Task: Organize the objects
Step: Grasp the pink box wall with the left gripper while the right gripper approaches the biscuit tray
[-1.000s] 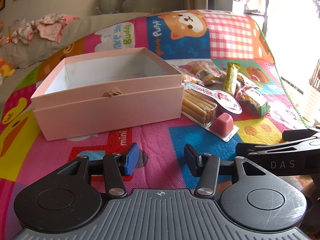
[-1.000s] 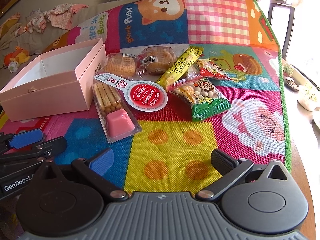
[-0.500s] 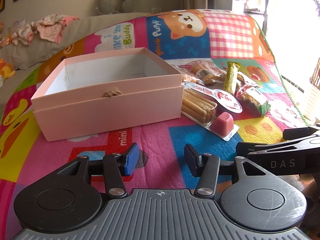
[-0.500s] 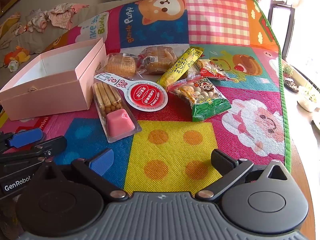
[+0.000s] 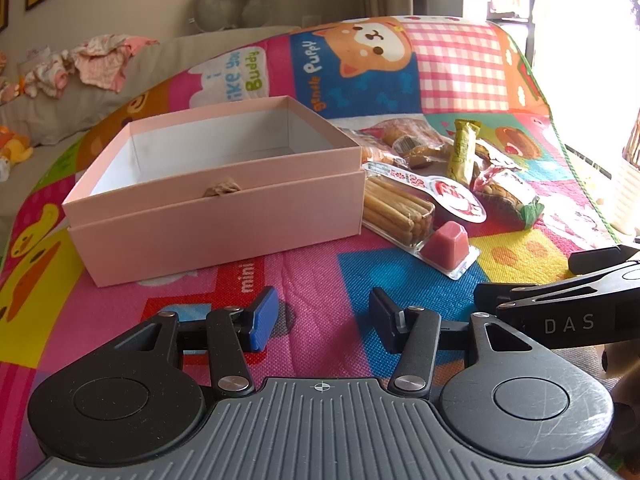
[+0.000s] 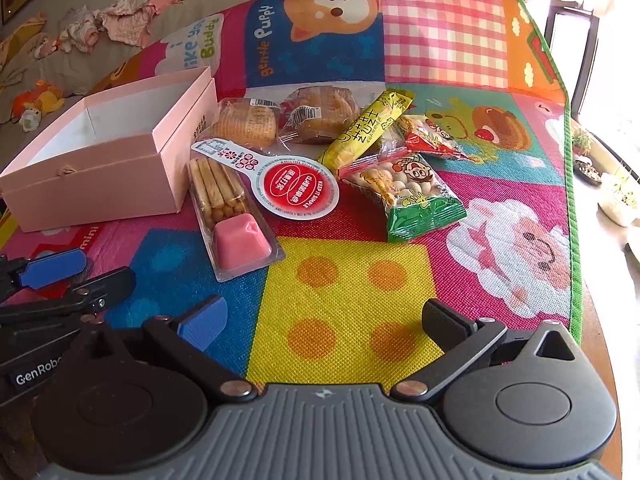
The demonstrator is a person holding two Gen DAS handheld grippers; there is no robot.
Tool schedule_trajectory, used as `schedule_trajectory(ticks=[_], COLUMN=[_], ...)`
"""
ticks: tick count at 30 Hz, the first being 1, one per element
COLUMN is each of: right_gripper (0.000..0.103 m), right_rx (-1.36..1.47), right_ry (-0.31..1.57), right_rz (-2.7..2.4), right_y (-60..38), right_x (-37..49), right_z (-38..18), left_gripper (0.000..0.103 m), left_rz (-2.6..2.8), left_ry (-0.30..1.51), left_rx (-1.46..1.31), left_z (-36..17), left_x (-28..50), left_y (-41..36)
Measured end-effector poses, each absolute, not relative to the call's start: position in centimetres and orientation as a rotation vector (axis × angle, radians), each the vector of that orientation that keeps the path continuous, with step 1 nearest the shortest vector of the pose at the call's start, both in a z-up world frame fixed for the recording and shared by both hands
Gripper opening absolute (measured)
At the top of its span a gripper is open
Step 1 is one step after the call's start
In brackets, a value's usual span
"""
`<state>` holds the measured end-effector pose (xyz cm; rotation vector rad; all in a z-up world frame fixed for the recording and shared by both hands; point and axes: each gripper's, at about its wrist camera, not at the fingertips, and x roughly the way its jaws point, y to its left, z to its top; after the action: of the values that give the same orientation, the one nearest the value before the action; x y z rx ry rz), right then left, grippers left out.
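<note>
An open, empty pink box (image 5: 216,216) (image 6: 100,168) sits on the colourful mat (image 6: 340,280), left of a cluster of snacks. Beside the box lies a biscuit-stick tray with pink dip (image 6: 232,216) (image 5: 416,220), its round red lid peeled back. Behind are two wrapped pastries (image 6: 248,122) (image 6: 320,114), a yellow bar (image 6: 366,130) (image 5: 462,152), a red packet (image 6: 434,140) and a green-ended bag of round snacks (image 6: 408,196) (image 5: 508,196). My left gripper (image 5: 322,318) hovers open near the mat's front, short of the box. My right gripper (image 6: 324,318) is open wide over the yellow patch, holding nothing.
A grey sofa with crumpled clothes (image 5: 96,64) and a neck pillow (image 5: 236,0) lies behind. The mat's green edge (image 6: 574,240) runs down the right, with plant pots (image 6: 616,200) beyond it. Each gripper shows in the other's view, low at the side.
</note>
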<state>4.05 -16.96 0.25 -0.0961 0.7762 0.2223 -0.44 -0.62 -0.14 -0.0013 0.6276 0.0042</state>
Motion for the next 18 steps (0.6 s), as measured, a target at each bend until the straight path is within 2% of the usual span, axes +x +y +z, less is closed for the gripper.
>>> schedule_trajectory(ticks=[11,18], right_gripper=[0.103,0.103], right_rx=[-0.045,-0.089], right_ry=[0.804,0.603], right_rz=[0.279,0.306], right_y=[-17.3,-17.2], right_x=[3.9,2.7], right_z=[1.2,6.7], left_gripper=[0.052,0.053], left_rz=[-0.011,-0.055], left_ry=[0.635,0.557], left_rx=[-0.073,-0.086], left_z=[1.6,8.3], left_x=[-0.7,-1.5], left_y=[1.2,5.3])
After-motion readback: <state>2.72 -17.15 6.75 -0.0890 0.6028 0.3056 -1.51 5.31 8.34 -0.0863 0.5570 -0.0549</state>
